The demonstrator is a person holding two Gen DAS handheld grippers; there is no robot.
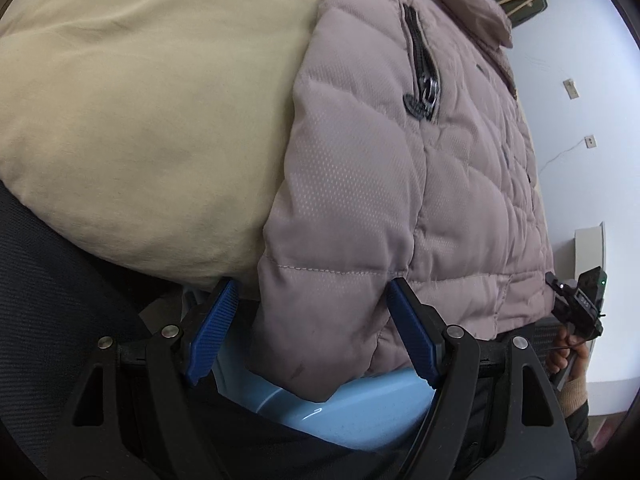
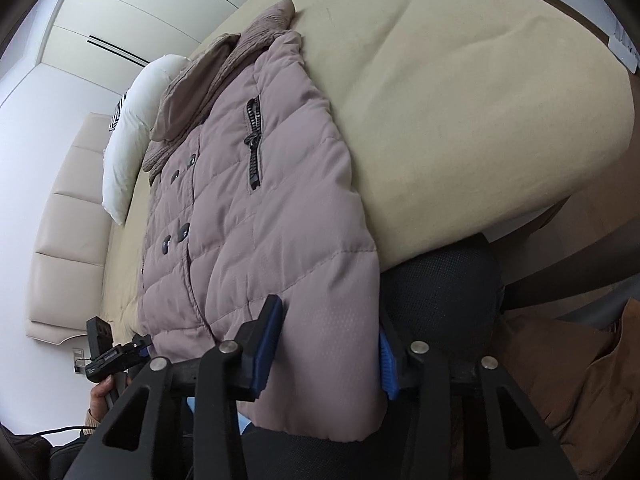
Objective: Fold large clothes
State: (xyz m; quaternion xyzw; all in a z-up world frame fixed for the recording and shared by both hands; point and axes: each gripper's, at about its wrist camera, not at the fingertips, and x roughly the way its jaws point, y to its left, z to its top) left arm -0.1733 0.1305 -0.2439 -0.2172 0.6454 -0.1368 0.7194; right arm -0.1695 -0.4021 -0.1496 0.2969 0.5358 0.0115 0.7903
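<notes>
A mauve quilted puffer jacket (image 1: 400, 184) lies on a beige bed, its hem hanging over the bed's edge. In the right wrist view the jacket (image 2: 248, 220) shows its knit collar, dark buttons and a zipped pocket. My left gripper (image 1: 312, 300) is open, its blue pads (image 1: 212, 332) on either side of one hem corner. My right gripper (image 2: 328, 332) is open, its blue pads (image 2: 266, 348) straddling the other hem corner. Each gripper shows small at the edge of the other's view, in the left wrist view (image 1: 576, 304) and in the right wrist view (image 2: 116, 356).
The beige bed (image 2: 460, 120) has a white pillow (image 2: 136, 120) and a padded cream headboard (image 2: 64, 240). A black mesh chair (image 2: 444, 292) stands against the bed's edge. A light blue object (image 1: 360, 412) lies under the hem. A brown bag (image 2: 568, 372) sits on the floor.
</notes>
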